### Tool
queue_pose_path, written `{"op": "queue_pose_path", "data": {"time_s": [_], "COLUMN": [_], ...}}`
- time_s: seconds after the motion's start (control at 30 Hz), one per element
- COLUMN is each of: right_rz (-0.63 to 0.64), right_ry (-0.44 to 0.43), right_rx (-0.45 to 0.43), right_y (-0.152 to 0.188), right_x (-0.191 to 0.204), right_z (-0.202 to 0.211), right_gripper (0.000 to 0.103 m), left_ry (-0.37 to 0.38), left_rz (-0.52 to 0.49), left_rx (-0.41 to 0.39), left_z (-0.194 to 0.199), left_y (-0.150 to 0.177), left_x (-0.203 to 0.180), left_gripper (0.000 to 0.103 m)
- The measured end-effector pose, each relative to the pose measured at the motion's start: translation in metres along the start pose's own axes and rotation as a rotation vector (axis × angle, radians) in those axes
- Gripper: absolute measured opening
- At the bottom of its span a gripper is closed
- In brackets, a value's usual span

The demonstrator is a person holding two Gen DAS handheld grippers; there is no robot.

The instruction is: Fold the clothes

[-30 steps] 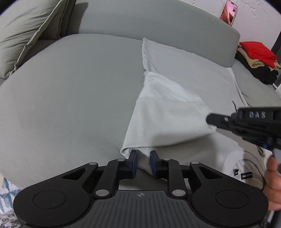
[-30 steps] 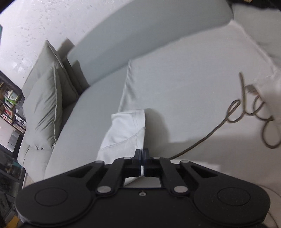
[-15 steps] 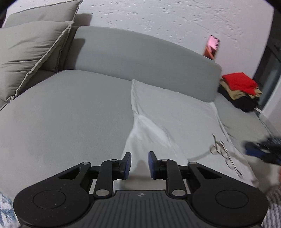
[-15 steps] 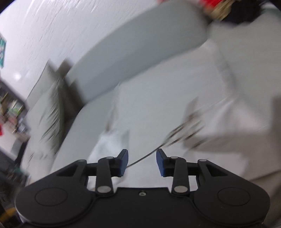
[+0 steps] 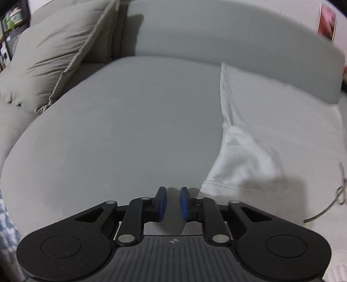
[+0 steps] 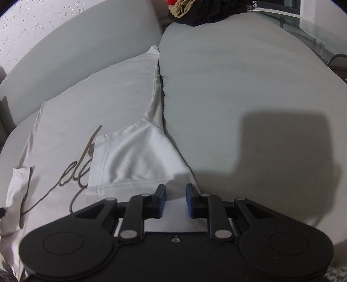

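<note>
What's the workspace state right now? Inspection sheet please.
Surface: grey sofa seat.
Job's things: white T-shirt flat, both sleeves folded in, right sleeve over the script print.
Clutter: clothes pile at far end; pillow; pink phone on the backrest.
Tools: left tool closing, nothing between; right tool closing above the shirt, not gripping.
Cables: nothing seen.
Surroundings: textured white wall.

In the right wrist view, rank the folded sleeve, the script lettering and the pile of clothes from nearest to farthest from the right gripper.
1. folded sleeve: just ahead of the right gripper, slightly left.
2. script lettering: farther left on the shirt.
3. pile of clothes: far back, at the top of the view.
</note>
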State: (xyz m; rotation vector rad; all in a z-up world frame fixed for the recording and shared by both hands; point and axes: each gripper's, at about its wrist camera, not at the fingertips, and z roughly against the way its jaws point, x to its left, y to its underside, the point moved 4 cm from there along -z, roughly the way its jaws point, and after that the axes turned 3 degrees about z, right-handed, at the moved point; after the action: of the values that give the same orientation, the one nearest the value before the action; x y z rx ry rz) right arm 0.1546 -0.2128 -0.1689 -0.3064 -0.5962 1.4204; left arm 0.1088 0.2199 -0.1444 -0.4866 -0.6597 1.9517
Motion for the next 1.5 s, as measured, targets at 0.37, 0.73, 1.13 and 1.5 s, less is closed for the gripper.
{"op": "queue_pose_path", "data": {"time_s": [0.37,0.73,1.13,1.5], "right_rz": [-0.138,-0.104,0.03,0.017], "right_ry": [-0.232,-0.013,-0.157,-0.253], "right_rx": [-0.121,-0.092,-0.065,-0.066], "right_y": [-0.051,-0.048,0.029,0.073], "right_x": [0.007,0.004,0.014,-0.022], "right_z": [-0.021,-0.061,0.021,0.089], "right_gripper": [0.016,0.0,0.012,0.013], "left_ry": [0.137,-0.071,0.037,0.177], "left_rz": [-0.156,-0.133,-0.338,-0.344], "left_rx": [-0.049,-0.056,-0.024,-0.141], "left_z": [-0.036,-0.058,0.009,0.094], "left_y": [-0.03,-0.032,0.042,0.1], "left_x": [-0.062,-0.051,-0.054,-0.036], "left_gripper": [0.015,0.019,0.02,0.028]}}
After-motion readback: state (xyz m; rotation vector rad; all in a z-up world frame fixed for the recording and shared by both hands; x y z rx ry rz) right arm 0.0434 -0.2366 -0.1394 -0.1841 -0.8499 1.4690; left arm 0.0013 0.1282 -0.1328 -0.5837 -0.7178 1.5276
